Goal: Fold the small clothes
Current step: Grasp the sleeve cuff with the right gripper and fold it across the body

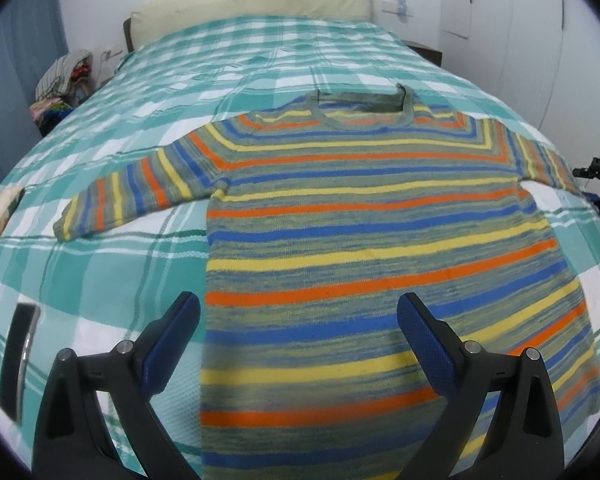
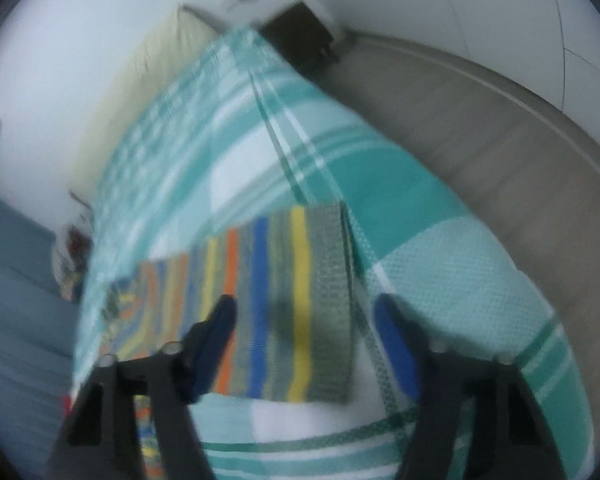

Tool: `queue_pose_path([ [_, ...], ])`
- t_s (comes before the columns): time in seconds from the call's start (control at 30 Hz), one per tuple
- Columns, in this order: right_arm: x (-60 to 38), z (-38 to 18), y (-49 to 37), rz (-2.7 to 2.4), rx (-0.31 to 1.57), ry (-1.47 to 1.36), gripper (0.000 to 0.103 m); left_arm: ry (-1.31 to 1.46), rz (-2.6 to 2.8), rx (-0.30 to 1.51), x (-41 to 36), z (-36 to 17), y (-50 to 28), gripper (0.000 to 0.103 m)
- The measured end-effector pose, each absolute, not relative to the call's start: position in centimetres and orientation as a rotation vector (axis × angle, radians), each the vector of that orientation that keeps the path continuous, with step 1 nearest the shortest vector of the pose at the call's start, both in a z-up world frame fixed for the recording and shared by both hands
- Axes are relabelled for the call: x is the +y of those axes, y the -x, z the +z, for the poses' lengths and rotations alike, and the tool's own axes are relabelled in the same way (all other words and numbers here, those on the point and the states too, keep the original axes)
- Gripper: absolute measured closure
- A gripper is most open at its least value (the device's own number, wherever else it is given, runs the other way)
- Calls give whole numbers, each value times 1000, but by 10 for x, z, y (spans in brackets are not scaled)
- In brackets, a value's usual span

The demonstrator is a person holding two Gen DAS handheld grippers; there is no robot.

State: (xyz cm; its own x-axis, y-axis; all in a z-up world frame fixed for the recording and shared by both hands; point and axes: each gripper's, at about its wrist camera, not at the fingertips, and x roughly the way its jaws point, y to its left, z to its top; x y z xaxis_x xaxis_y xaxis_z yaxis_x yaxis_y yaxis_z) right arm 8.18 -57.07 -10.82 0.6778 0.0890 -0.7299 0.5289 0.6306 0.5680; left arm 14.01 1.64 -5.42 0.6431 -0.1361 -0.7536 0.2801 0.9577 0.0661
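Bed (image 1: 100, 208) under teal-and-white checked woven cover. Striped knit sweater (image 1: 360, 216) lies flat on it, both sleeves out. My left fingers (image 1: 298, 320) angled down over its hem, spread, gripping nothing. My right fingers (image 2: 304, 320) angled down over the ribbed cuff (image 2: 332, 300), parted, not pinching it.

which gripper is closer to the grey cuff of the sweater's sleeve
Right. The right gripper hovers open directly over the grey cuff of the striped knitted sweater; the left gripper is open over the sweater's lower body.
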Motion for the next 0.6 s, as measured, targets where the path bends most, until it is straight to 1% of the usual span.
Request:
queue_pose_path([
  [0.07, -569, -113, -84, -340, 833, -838, 67, -197, -238, 848, 14, -58, -141, 4],
  [0.1, -570, -113, -85, -361, 843, -823, 73, -199, -240, 853, 14, -59, -141, 4],
  [0.13, -570, -112, -87, -370, 852, -808, 82, -201, -240, 857, 13, -60, -142, 4],
  [0.17, -568, -108, -89, -372, 857, -778, 96, -203, -239, 859, 13, -60, -142, 4],
  [0.2, -565, -104, -91, -368, 855, -757, 100, -203, -239, 860, 12, -60, -142, 4],
  [0.3, -546, -78, -94, -365, 801, -664, 100, -189, -244, 844, 14, -55, -141, 4],
  [0.43, -481, 4, -104, -260, 679, -472, 100, -165, -252, 798, 23, -41, -138, 4],
  [0.5, -440, 46, -127, -139, 660, -429, 100, -149, -247, 799, 28, -37, -140, 4],
  [0.6, -383, 87, -162, 12, 651, -383, 100, -116, -245, 813, 35, -33, -143, 4],
])
